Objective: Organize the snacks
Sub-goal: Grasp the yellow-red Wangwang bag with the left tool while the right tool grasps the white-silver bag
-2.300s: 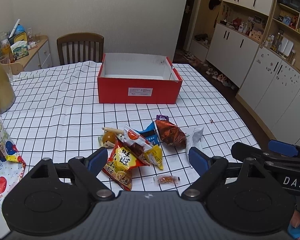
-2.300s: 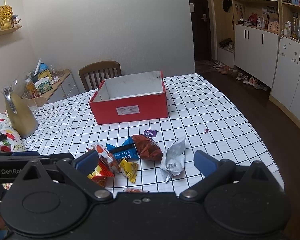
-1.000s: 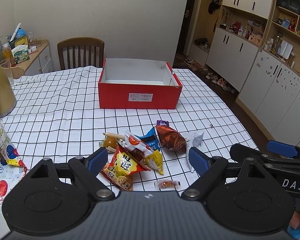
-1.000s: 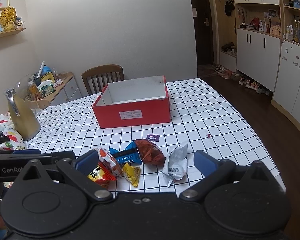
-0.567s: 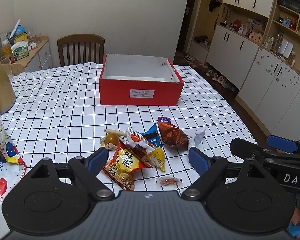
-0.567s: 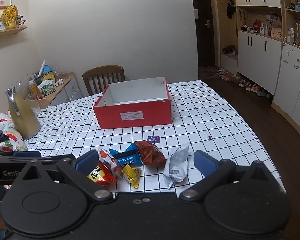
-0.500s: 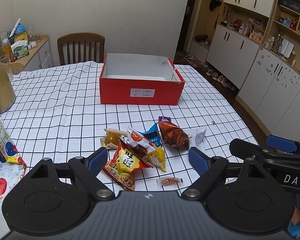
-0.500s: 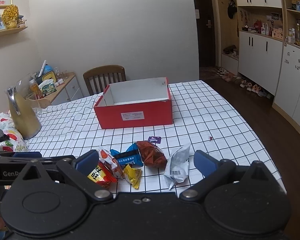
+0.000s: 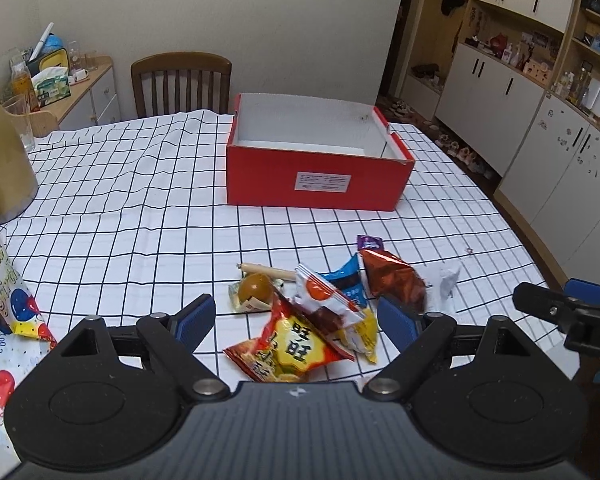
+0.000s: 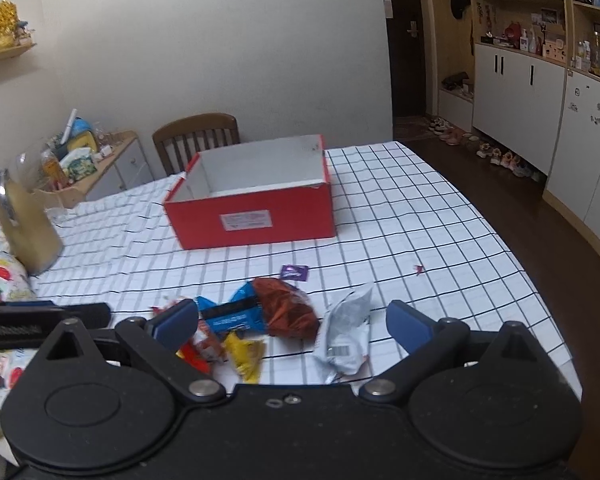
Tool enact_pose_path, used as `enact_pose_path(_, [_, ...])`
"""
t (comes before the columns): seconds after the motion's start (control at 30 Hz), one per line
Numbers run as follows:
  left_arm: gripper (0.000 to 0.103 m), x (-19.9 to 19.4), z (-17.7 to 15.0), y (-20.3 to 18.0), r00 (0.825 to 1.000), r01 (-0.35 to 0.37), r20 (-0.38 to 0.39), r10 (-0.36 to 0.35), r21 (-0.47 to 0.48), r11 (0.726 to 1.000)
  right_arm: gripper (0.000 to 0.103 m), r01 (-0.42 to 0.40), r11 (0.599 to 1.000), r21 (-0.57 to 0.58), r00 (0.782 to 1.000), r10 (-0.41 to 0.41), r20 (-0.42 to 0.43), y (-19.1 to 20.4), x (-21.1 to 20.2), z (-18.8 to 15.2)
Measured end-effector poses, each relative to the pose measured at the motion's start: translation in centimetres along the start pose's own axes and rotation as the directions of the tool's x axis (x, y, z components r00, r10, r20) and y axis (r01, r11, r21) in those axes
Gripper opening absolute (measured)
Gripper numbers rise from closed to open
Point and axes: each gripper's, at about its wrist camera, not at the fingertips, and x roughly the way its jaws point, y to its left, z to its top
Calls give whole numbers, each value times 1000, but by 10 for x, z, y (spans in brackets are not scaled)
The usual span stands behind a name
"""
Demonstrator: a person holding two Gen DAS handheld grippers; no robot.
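The left gripper [image 9: 296, 320] is hovering with its jaws spread wide, nothing between the pads; a red-and-yellow snack bag [image 9: 290, 346] is lying just beyond and between its fingertips, with a white-and-orange packet [image 9: 324, 294] and a small yellow packet [image 9: 360, 334] resting against it. Further ahead of it a round amber sweet [image 9: 254, 286] and a thin stick-shaped snack [image 9: 266, 270] are sitting to the left side of the pile, a blue packet [image 9: 350, 284] and a brown foil bag [image 9: 392, 278] to the right side. The right gripper [image 10: 292, 326] is also hanging spread apart and holding nothing, with a silver pouch [image 10: 346, 332] lying just ahead, nearer its right finger. A tiny purple wrapper [image 10: 294, 271] is sitting beyond the pile. Well ahead of both grippers, the open red cardboard box [image 9: 316, 178] is standing on the checked tablecloth [image 9: 140, 208], with a wooden chair [image 9: 182, 82] behind it.
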Motion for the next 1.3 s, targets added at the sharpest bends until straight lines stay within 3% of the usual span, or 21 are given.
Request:
enact_pose_path(0.13, [88, 22, -6, 3, 1000, 8, -24, -7, 44, 999, 99, -1, 1000, -12, 999, 1, -34, -11, 23, -2])
enact_pose_path(0.3, [88, 49, -20, 3, 993, 83, -94, -71, 125, 989, 93, 11, 1000, -20, 994, -13, -108, -21, 55, -7])
enact_pose_path(0.67, [88, 98, -45, 15, 979, 82, -199, -43, 195, 977, 85, 38, 999, -30, 971, -44, -234, -39, 119, -20])
enact_pose_path(0.77, [88, 105, -49, 17, 977, 90, -210, -49, 193, 977, 81, 35, 999, -20, 962, -39, -271, -44, 139, -23])
enact_pose_path(0.9, [88, 110, -51, 11, 975, 107, -217, -48, 265, 958, 78, 34, 999, -37, 943, -45, -331, -45, 162, -28])
enact_pose_path(1.2, [88, 124, -48, 5, 973, 136, -224, -52, 377, 916, 77, 33, 998, -55, 917, -52, -395, -45, 187, -33])
enact_pose_path(1.3, [88, 127, -50, 6, 975, 119, -219, -36, 381, 917, 79, 31, 998, -55, 913, -51, -404, -43, 193, -32])
